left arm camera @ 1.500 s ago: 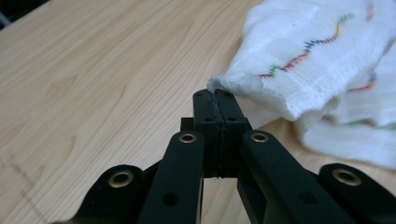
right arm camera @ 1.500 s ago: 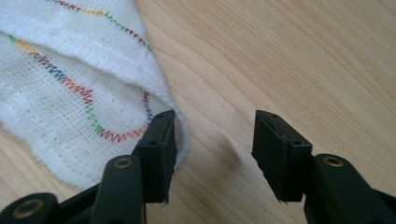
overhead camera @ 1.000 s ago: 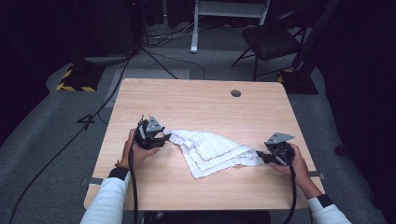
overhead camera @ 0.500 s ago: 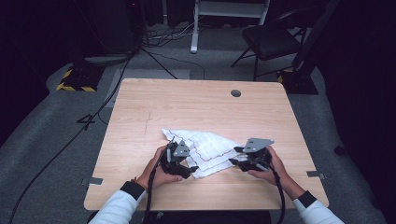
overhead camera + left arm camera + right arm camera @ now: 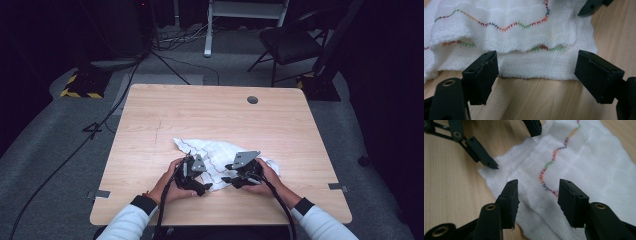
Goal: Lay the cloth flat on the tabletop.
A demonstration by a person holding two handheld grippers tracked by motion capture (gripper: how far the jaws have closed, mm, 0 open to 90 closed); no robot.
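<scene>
Both claws at the near edge of a white cloth on the worktop

The wooden worktop carries a crumpled white cloth with wavy coloured stitching, lying a little toward 5 o'clock from the centre. At the cloth's 7 o'clock edge sits the left claw; its jaws have just been opening and now stand spread wide, with the hem lying flat just beyond them, gripped by nothing. At the cloth's 5 o'clock side the right claw has been closing its jaws, which stand apart over the fabric without pinching it.
</scene>
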